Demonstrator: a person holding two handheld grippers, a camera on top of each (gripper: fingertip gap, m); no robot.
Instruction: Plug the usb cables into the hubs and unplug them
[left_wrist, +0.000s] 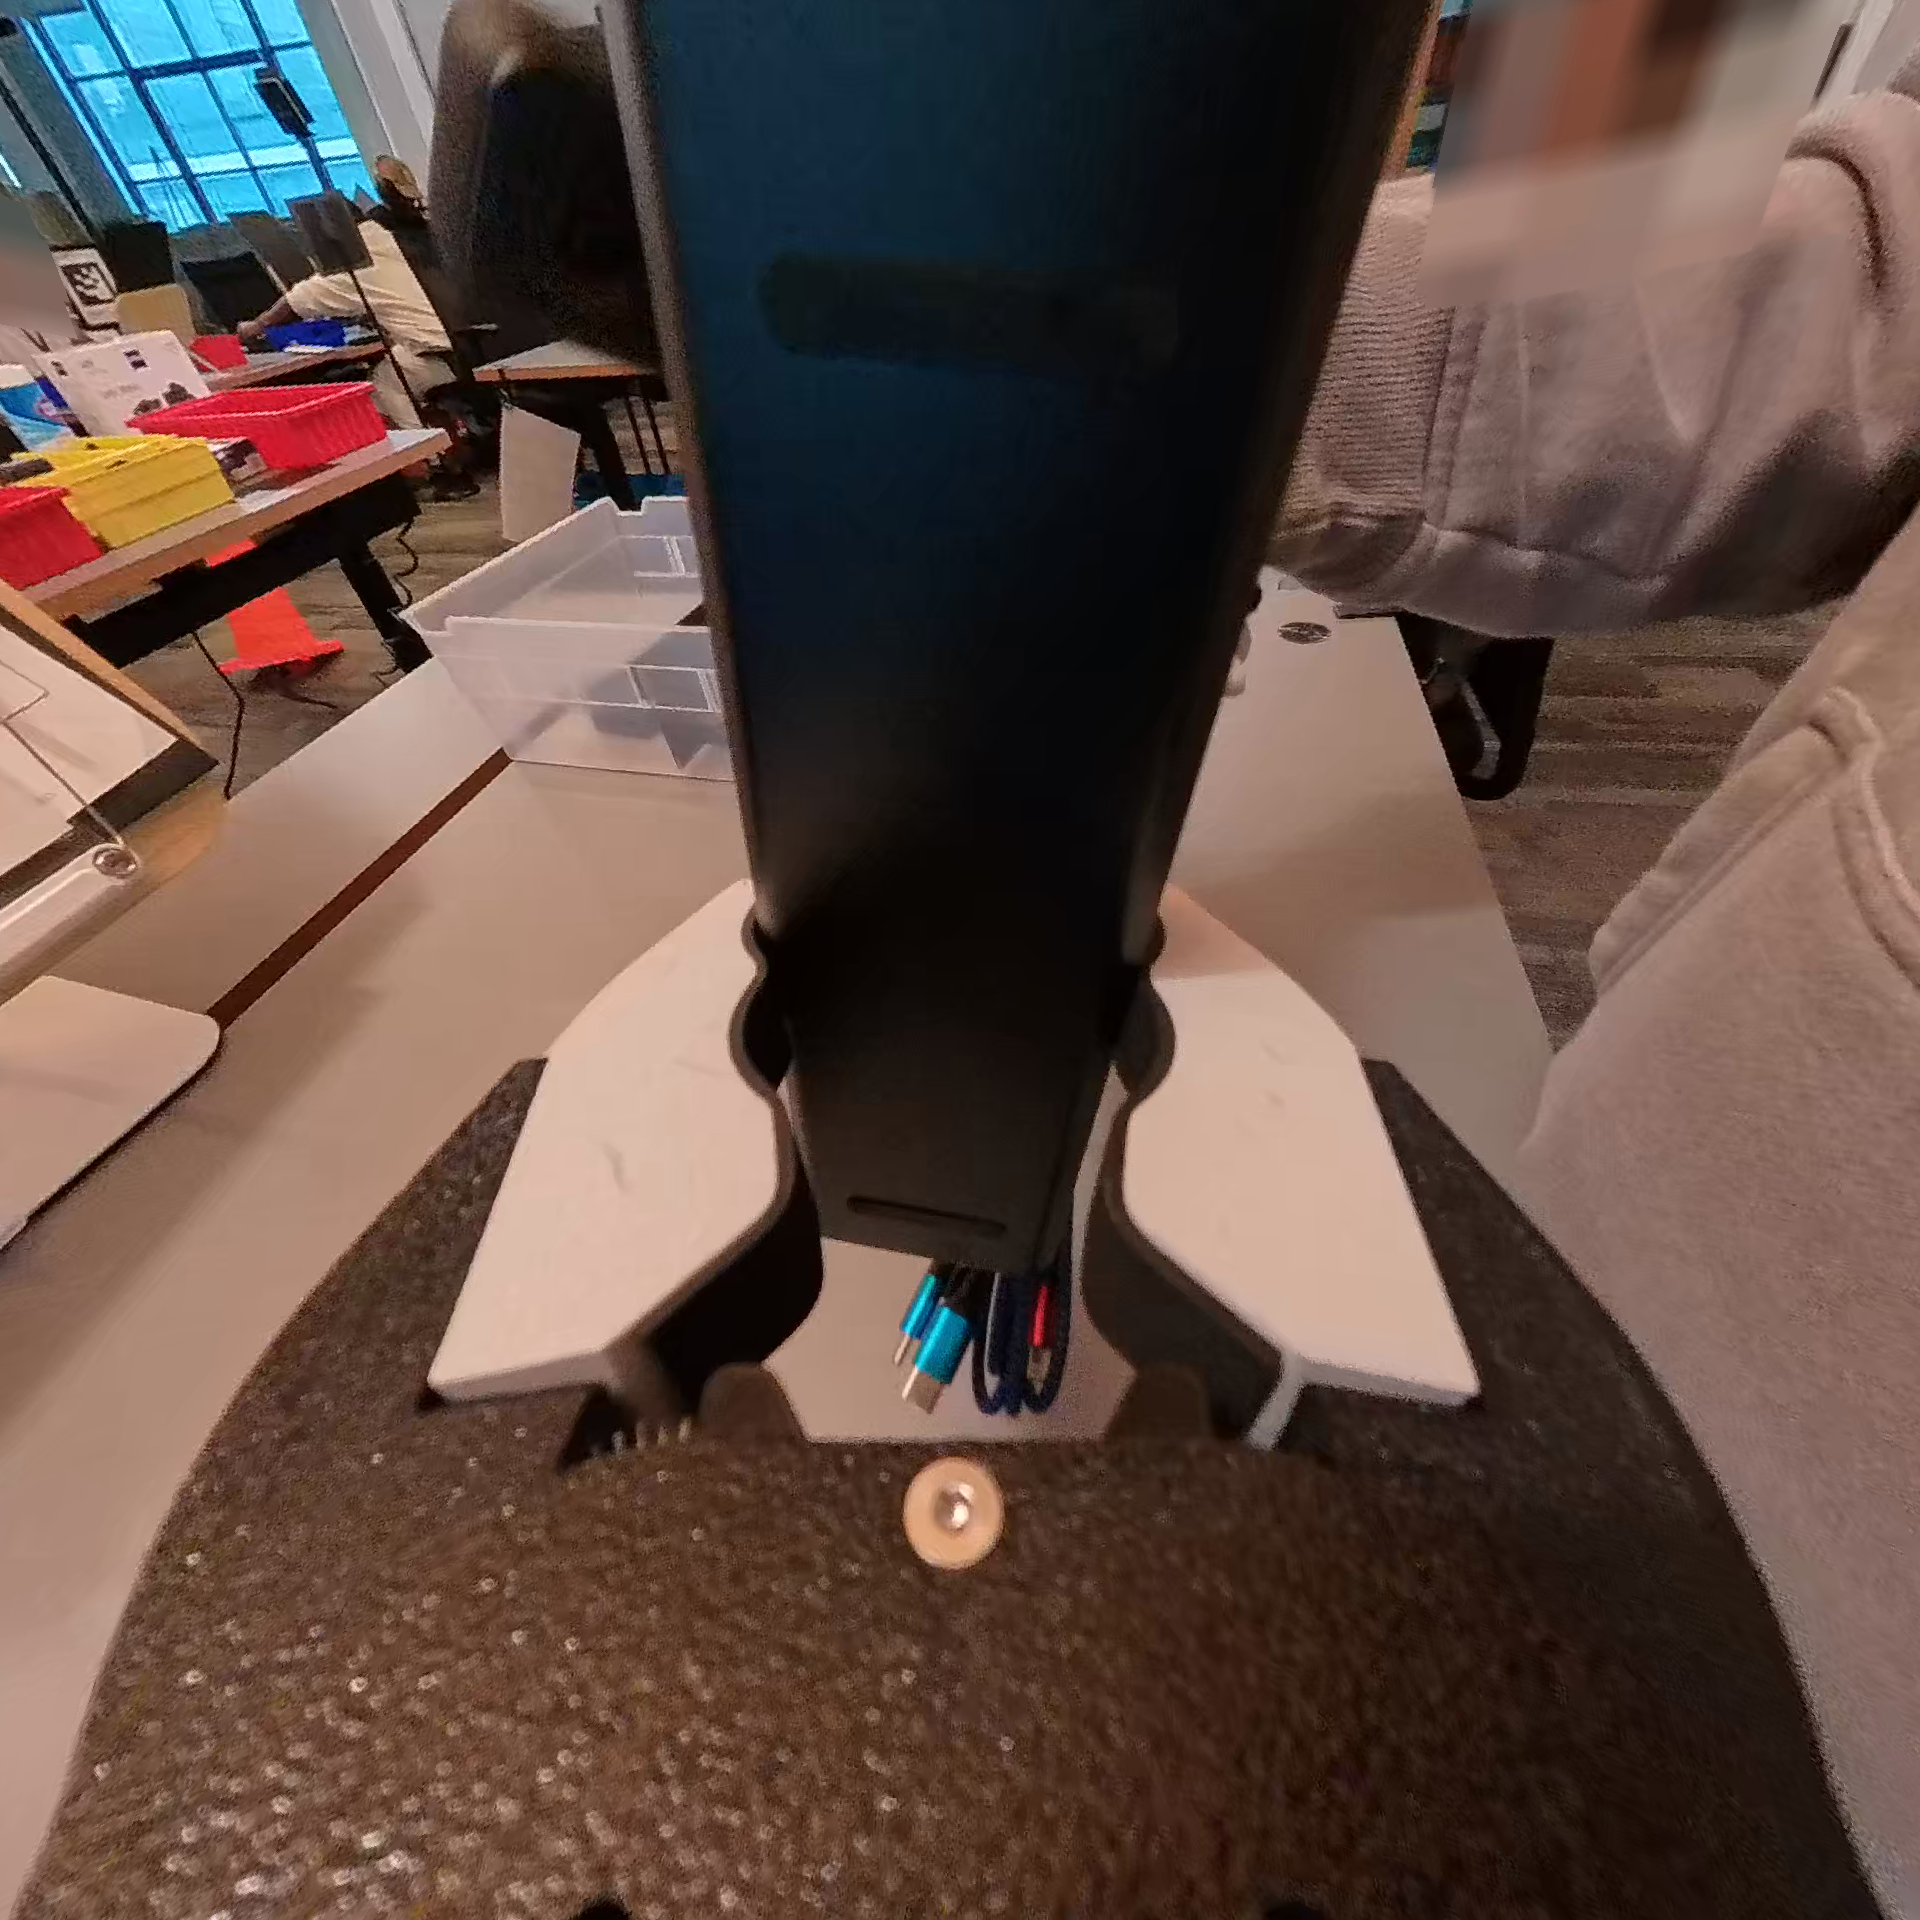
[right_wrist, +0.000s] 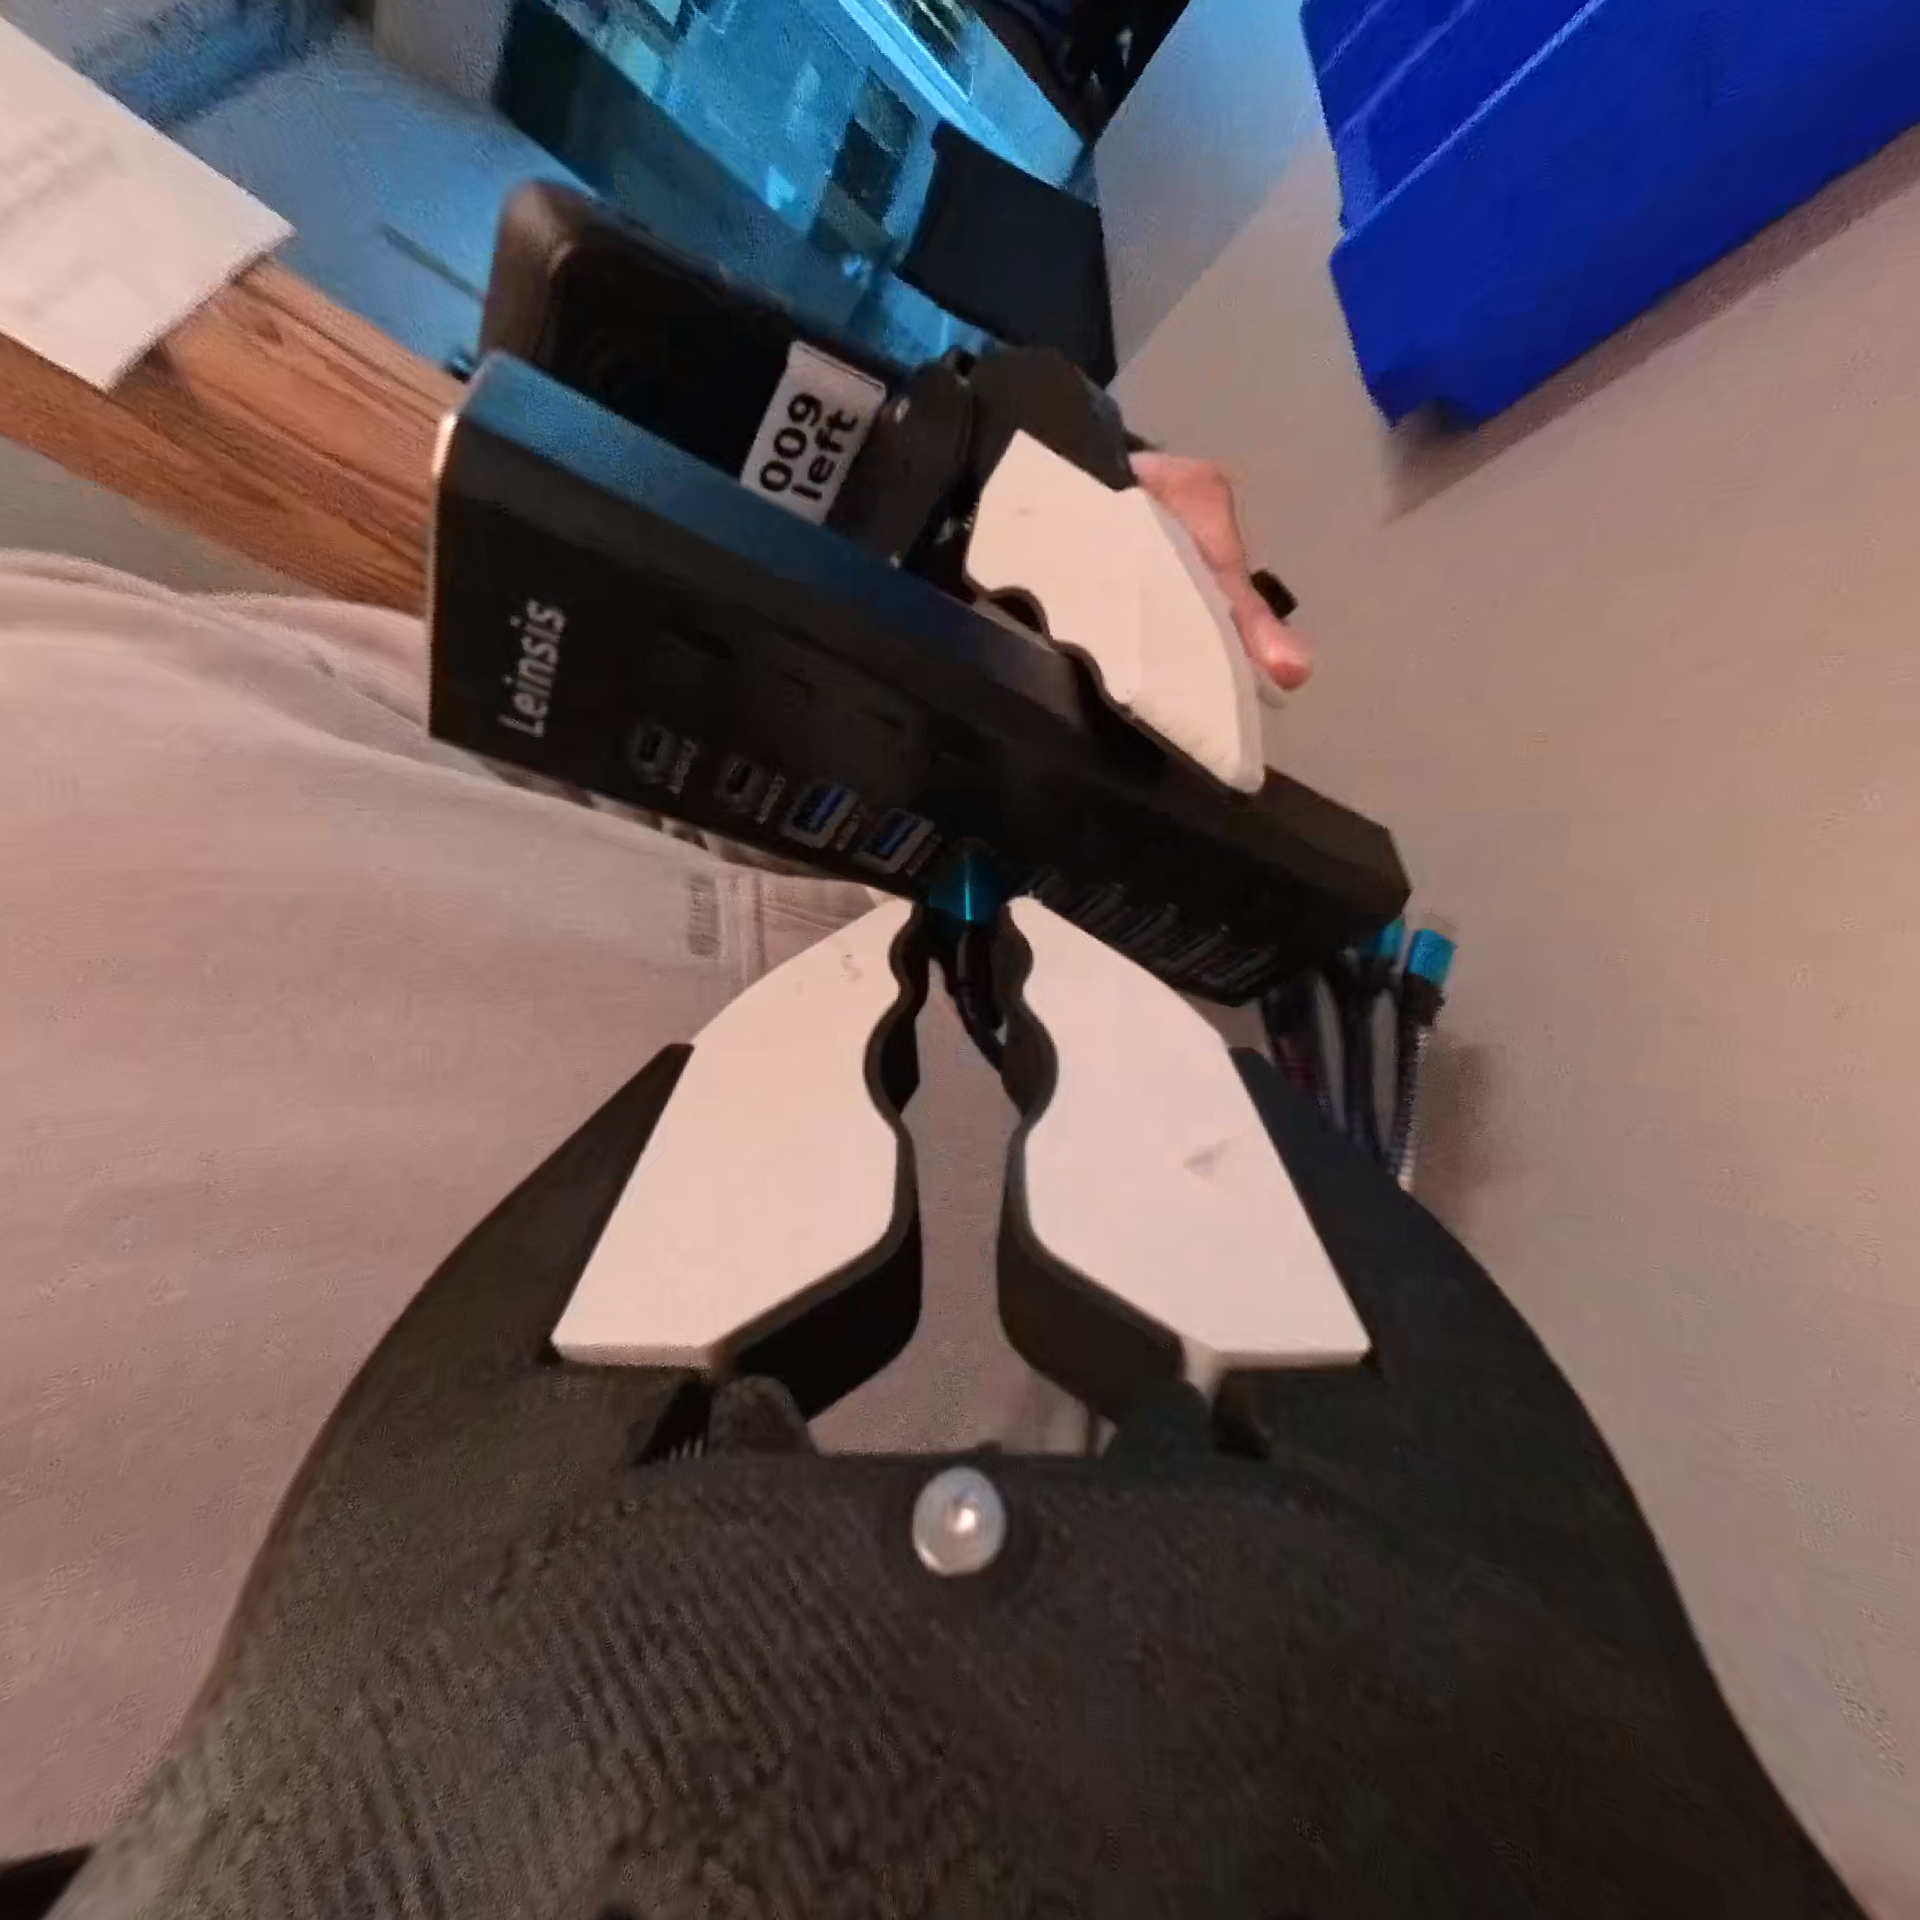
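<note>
- The left gripper (left_wrist: 951, 997) is clamping the hub (left_wrist: 935, 623), its two white fingers (left_wrist: 634, 1195) pressing on the hub's narrow sides in the middle of the left wrist view.
- The hub is standing up through the centre of that frame as a long dark slab, filling it to the top edge.
- Below the hub's near end, loose cables (left_wrist: 987, 1340) are lying on the table (left_wrist: 312, 935) between the fingers (teal plugs on the left, blue and red ones just beside them).
- The right gripper (right_wrist: 961, 945) is closing on a teal plug (right_wrist: 964, 896), and its dark cable (right_wrist: 977, 1023) is running back between the wavy black jaws.
- The plug is sitting against the hub's port row (right_wrist: 831, 821), just right of two blue ports; whether it is fully seated I cannot tell.
- In the right wrist view the hub (right_wrist: 727, 665) is slanting from centre left down to the right, with the left gripper (right_wrist: 1122, 613) gripping it from above and a hand (right_wrist: 1236, 561) showing behind that gripper.
- A cluster of cables (right_wrist: 1371, 997) is hanging off the hub's lower right end.
- A grey sleeve (left_wrist: 1621, 436) is crossing the upper right of the left view.
- Clear bins (left_wrist: 582, 644) are sitting on the table left of the hub, and red and yellow bins (left_wrist: 166, 468) are resting on a desk at far left.
- A blue bin (right_wrist: 1621, 187) is filling the upper right of the right view.
</note>
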